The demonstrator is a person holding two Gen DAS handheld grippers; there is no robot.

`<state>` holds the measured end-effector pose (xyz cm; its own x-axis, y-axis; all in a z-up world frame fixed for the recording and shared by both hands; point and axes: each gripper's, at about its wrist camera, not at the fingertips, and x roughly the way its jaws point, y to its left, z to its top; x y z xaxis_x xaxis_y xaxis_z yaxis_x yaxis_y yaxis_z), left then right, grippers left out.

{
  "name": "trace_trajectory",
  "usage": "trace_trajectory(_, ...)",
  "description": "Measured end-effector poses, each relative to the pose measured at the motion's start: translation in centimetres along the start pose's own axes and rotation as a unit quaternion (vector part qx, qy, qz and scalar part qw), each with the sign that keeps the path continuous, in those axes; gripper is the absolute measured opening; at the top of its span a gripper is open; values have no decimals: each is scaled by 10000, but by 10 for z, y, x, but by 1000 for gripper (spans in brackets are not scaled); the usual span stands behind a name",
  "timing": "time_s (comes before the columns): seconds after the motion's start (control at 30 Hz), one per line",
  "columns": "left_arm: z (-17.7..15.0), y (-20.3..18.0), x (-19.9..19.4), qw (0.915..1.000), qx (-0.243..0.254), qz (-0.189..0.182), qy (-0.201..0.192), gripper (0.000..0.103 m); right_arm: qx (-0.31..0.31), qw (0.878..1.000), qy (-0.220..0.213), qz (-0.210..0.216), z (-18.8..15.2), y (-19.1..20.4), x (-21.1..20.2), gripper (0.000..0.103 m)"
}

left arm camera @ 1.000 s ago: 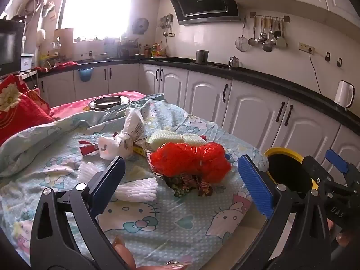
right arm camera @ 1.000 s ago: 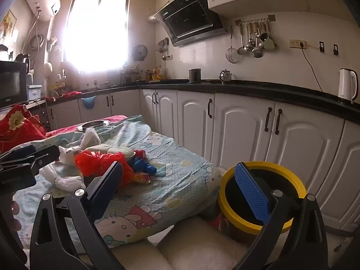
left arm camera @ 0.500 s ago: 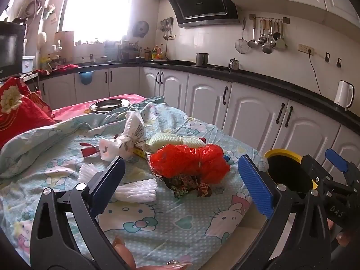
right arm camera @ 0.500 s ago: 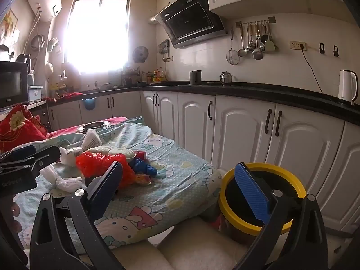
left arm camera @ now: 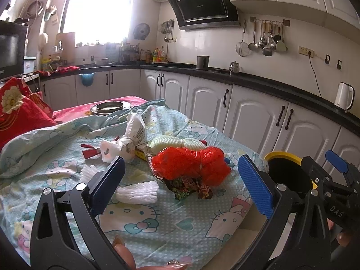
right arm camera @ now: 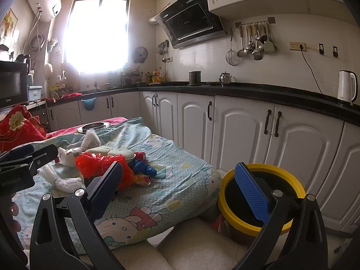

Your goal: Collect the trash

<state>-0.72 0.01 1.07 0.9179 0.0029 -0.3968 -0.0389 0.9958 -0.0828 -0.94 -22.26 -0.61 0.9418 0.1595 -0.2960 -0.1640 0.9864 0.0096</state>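
Observation:
A heap of trash lies on the Hello Kitty cloth [left arm camera: 157, 216]: a red plastic bag [left arm camera: 189, 165], dark snack wrappers [left arm camera: 189, 185], white crumpled paper [left arm camera: 135, 192], a white knotted bag [left arm camera: 126, 144] and a pale foam net [left arm camera: 175, 142]. The red bag [right arm camera: 101, 164] also shows in the right wrist view beside a blue wrapper [right arm camera: 141, 167]. My left gripper [left arm camera: 180, 184] is open and empty, just short of the heap. My right gripper [right arm camera: 180, 185] is open and empty, between the table edge and the yellow-rimmed black bin [right arm camera: 263, 198]. The bin [left arm camera: 285, 168] stands right of the table.
A red cushion [left arm camera: 18, 114] and a metal dish [left arm camera: 110, 106] sit at the table's far left. White cabinets [right arm camera: 243, 130] under a black counter run behind. A kettle [right arm camera: 346, 87] stands on the counter. A pale seat [right arm camera: 191, 247] lies below the right gripper.
Both grippers have drifted only slightly; the view of the heap and the bin is almost the same. Nothing was taken hold of.

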Motion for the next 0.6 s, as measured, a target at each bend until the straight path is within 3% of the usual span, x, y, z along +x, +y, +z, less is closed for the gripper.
trace_trajectory(0.6,0,0,0,10000,5,11,-19,92,-17,10000,-77,-4,5,-3,-2,97)
